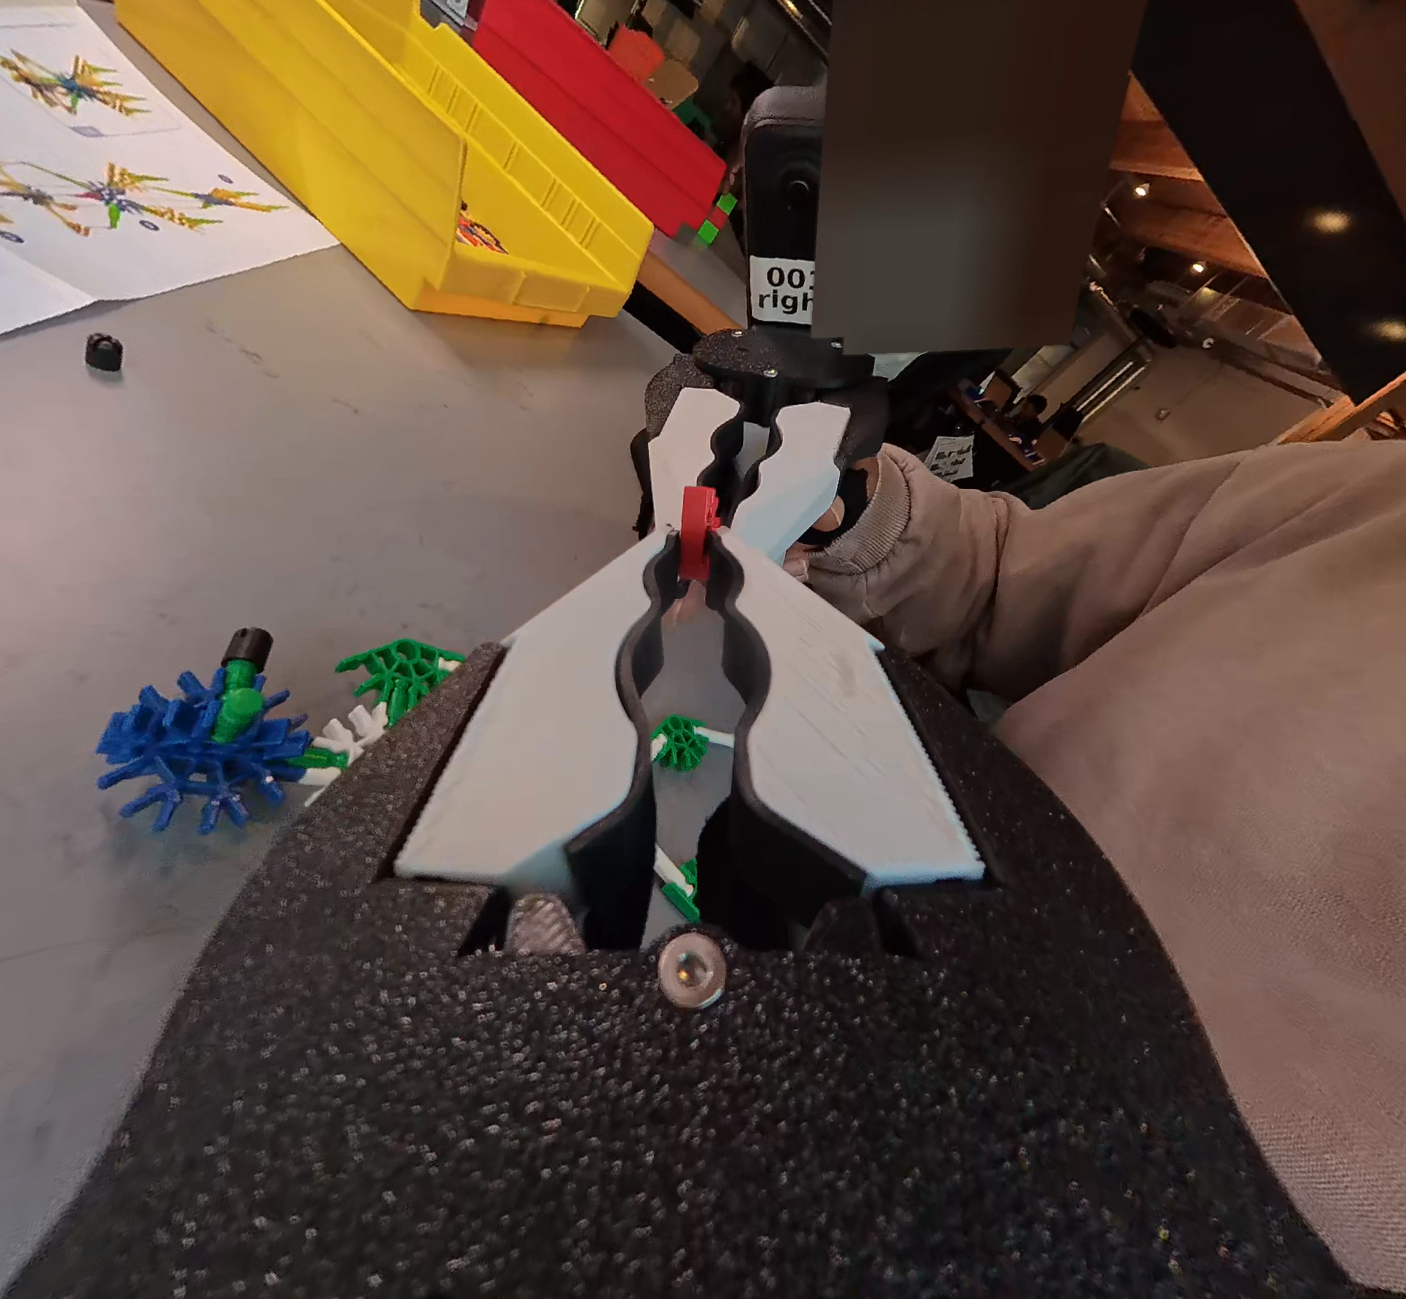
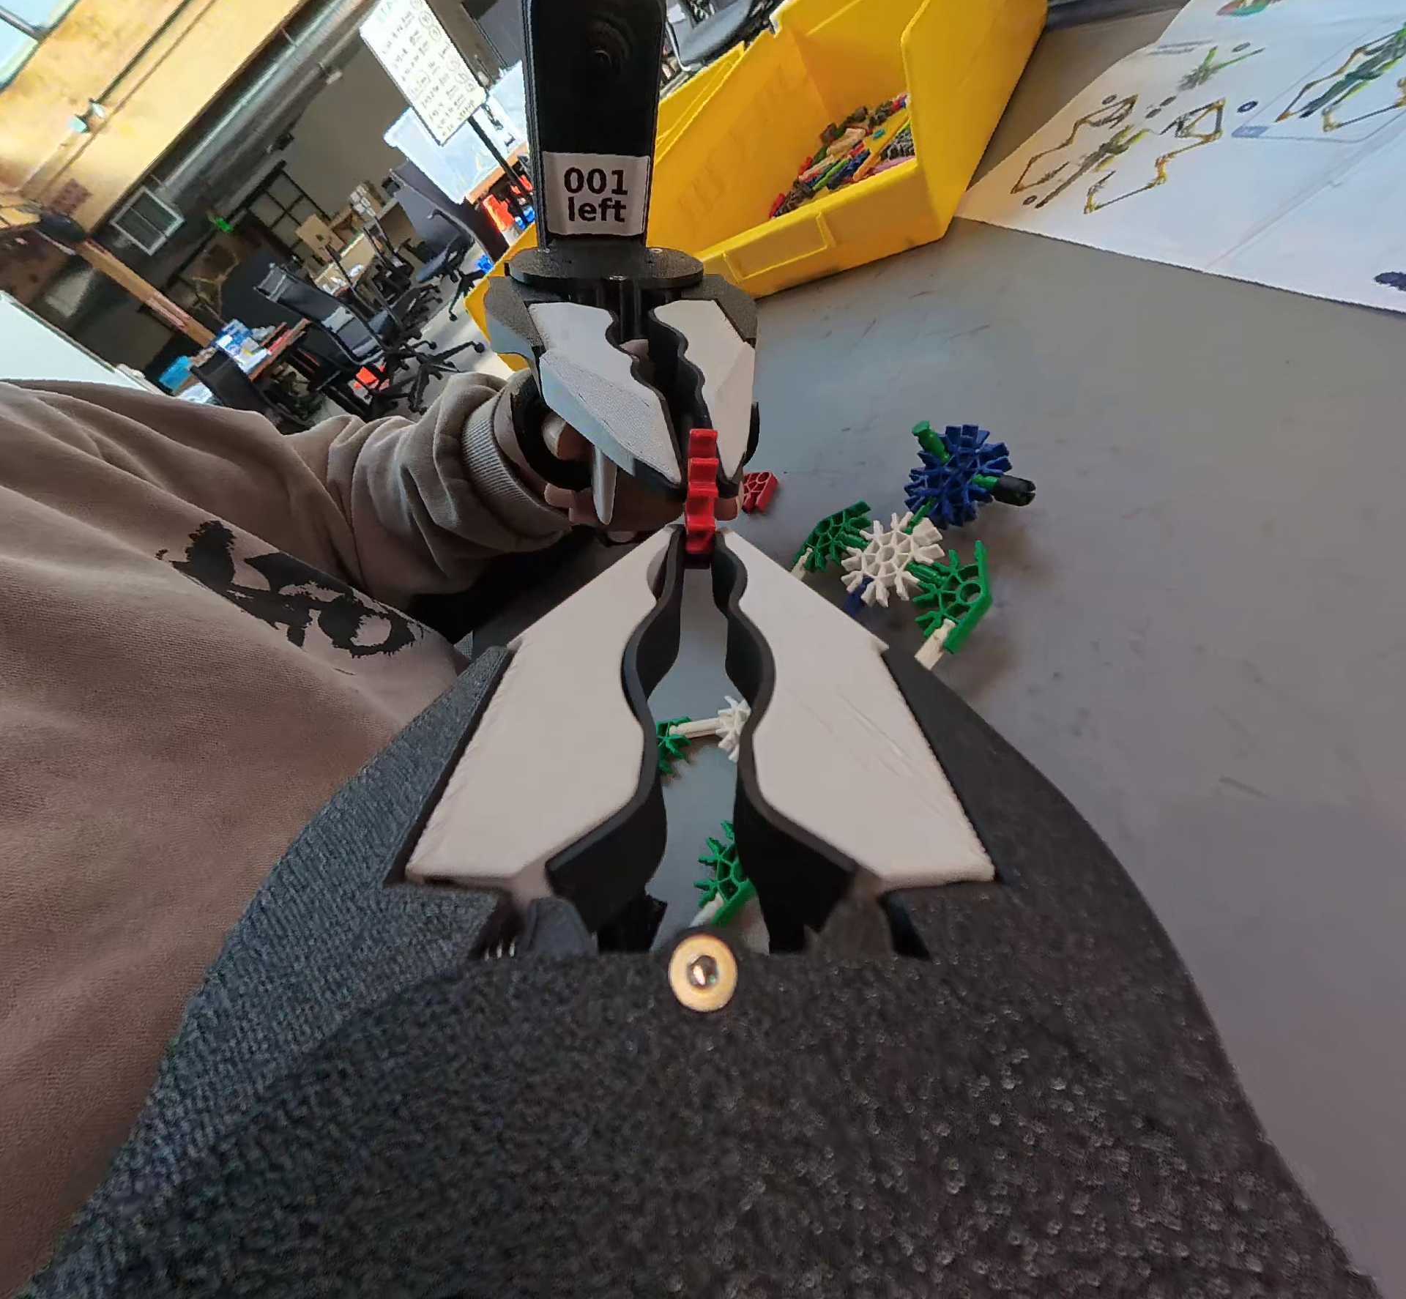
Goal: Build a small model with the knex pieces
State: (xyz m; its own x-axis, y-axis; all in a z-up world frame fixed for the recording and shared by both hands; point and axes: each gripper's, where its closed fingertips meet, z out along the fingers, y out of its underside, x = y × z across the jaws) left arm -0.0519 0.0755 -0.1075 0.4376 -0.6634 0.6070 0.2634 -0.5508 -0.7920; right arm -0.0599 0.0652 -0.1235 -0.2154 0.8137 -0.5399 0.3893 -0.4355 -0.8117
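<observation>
My left gripper (image 1: 694, 561) is shut on a small red toothed connector (image 1: 696, 524), held in the air above the grey table (image 1: 304, 502). My right gripper (image 2: 700, 553) faces it tip to tip and is shut on the same red connector (image 2: 700, 502) from the other side. I cannot tell whether the red part is one piece or two joined. The right gripper also shows in the left wrist view (image 1: 721, 502), and the left gripper shows in the right wrist view (image 2: 706, 480). A blue, green and white connector assembly (image 1: 198, 753) (image 2: 913, 547) lies on the table below.
A yellow bin (image 1: 380, 121) (image 2: 837, 182) with several mixed parts and a red bin (image 1: 593, 68) stand at the back. A printed instruction sheet (image 1: 114, 159) (image 2: 1217, 121) lies beside them. A loose black cap (image 1: 103, 352) and a small red piece (image 2: 758, 489) lie on the table. My left and right fingertips are right by each other.
</observation>
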